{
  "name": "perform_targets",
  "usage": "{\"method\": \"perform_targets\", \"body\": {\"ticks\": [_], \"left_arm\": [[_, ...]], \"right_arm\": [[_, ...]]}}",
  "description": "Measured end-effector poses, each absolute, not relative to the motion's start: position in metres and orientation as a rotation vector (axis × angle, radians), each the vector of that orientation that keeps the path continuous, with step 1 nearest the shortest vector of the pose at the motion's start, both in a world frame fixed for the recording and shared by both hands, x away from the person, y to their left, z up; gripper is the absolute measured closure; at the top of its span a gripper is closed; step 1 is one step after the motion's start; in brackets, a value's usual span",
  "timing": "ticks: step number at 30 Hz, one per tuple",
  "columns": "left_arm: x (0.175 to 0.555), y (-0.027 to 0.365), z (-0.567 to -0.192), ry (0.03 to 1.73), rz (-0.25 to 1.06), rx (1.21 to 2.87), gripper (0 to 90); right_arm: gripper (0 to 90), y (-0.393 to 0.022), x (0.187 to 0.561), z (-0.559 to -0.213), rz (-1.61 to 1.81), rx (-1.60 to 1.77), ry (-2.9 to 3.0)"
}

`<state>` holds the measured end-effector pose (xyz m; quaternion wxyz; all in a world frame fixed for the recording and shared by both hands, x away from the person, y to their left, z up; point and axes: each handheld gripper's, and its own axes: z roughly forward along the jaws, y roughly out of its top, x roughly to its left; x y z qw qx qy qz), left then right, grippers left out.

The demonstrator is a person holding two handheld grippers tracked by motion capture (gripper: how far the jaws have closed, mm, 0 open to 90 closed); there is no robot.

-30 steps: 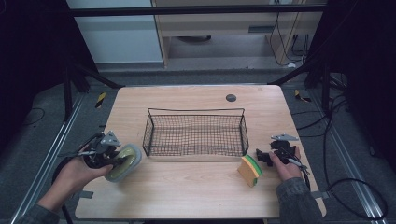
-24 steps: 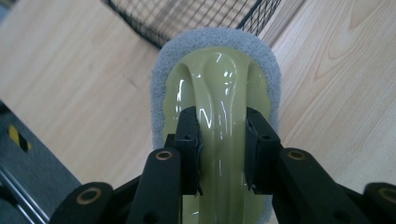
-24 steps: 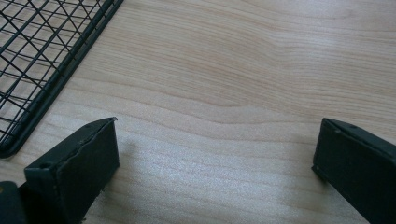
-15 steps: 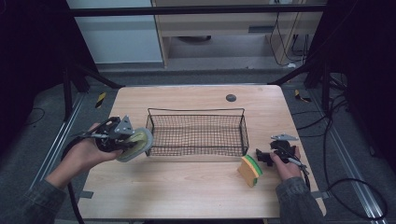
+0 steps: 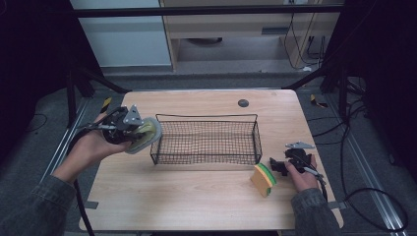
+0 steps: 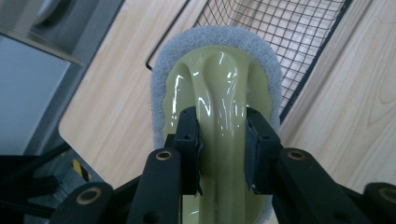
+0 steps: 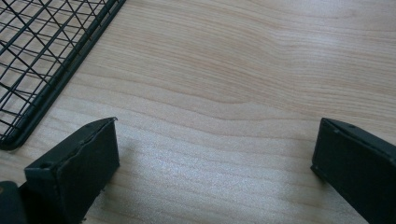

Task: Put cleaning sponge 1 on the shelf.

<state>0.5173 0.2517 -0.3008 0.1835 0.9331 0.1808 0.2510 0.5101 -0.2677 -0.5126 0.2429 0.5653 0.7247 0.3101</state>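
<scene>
**High view: scrubber held at the basket's left end**

The left gripper (image 5: 129, 132) is raised off the tabletop (image 5: 196, 196), its jaws pinching the glossy pale-green handle of a scrubber (image 6: 219, 98) (grey pad rimming it) just beside the wire basket (image 5: 206, 140). The right gripper (image 7: 217, 163) rests low, jaws spread over bare wood, near a yellow-green sponge (image 5: 264, 179).

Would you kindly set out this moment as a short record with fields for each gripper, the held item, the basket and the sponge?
left gripper: shut on the scrub pad's handle, raised beside the basket's left end
scrub pad: pale green handle, grey pad
right gripper: open, low over the table, nothing between the jaws
wire basket: black, mid-table, nothing inside
sponge: on edge, just left of the right gripper
</scene>
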Motion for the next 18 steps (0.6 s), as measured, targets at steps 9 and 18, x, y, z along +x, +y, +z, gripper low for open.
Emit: {"method": "perform_targets", "body": {"ticks": [9, 18], "left_arm": [[0.528, 0.237, -0.289, 0.416, 0.763, 2.649, 70.1], [0.533, 0.214, -0.287, 0.308, 0.769, 2.682, 70.1]], "right_arm": [[0.7, -0.268, 0.510, -0.513, 0.847, 1.545, 1.980], [0.7, -0.267, 0.510, -0.513, 0.845, 1.549, 1.981]]}}
